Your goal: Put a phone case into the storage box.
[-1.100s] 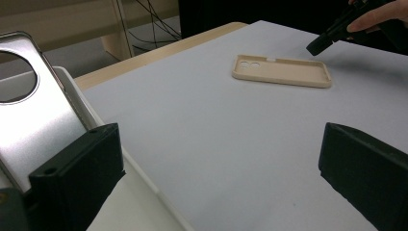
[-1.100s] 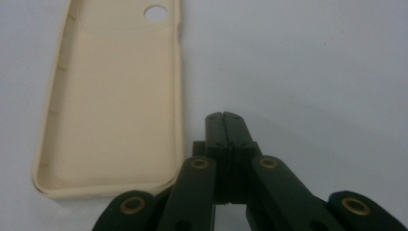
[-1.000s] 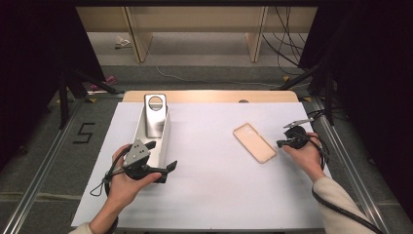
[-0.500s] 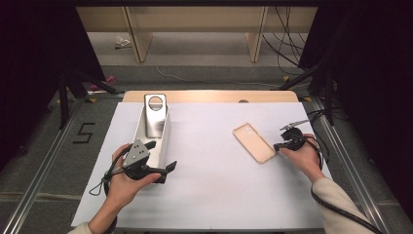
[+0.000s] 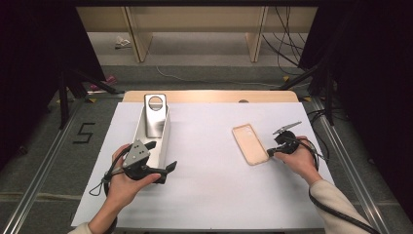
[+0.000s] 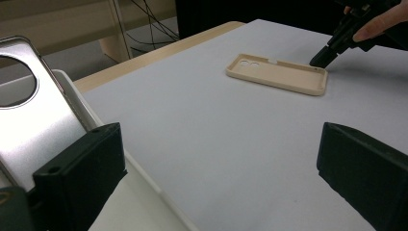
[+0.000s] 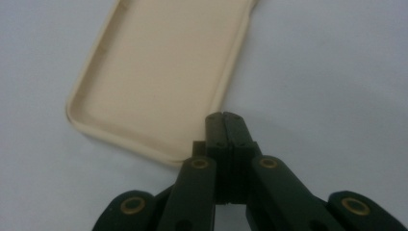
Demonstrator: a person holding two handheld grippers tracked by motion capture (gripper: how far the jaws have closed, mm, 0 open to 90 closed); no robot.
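Observation:
A beige phone case (image 5: 249, 144) lies hollow side up on the white mat, right of centre. My right gripper (image 5: 271, 151) is shut, and its tip rests at the case's near right edge (image 7: 225, 120); I cannot tell whether it touches. The left gripper view shows the case (image 6: 276, 72) with that tip (image 6: 321, 58) beside it. A silver phone (image 5: 156, 116) leans in a long white tray (image 5: 164, 141) at the left. My left gripper (image 5: 160, 157) stands wide open at the tray's near end, gripping nothing (image 6: 223, 178). The phone (image 6: 33, 115) rises just beyond its left jaw.
The white mat (image 5: 209, 190) covers a wooden table whose back edge (image 5: 209, 96) shows. Metal rails (image 5: 46, 180) run along both sides. Cables (image 5: 316, 117) lie off the table's right edge. A "5" (image 5: 84, 132) is marked on the floor at the left.
My right gripper has edged left and nearer, up to the case's edge. The left gripper, the tray and the case have kept still.

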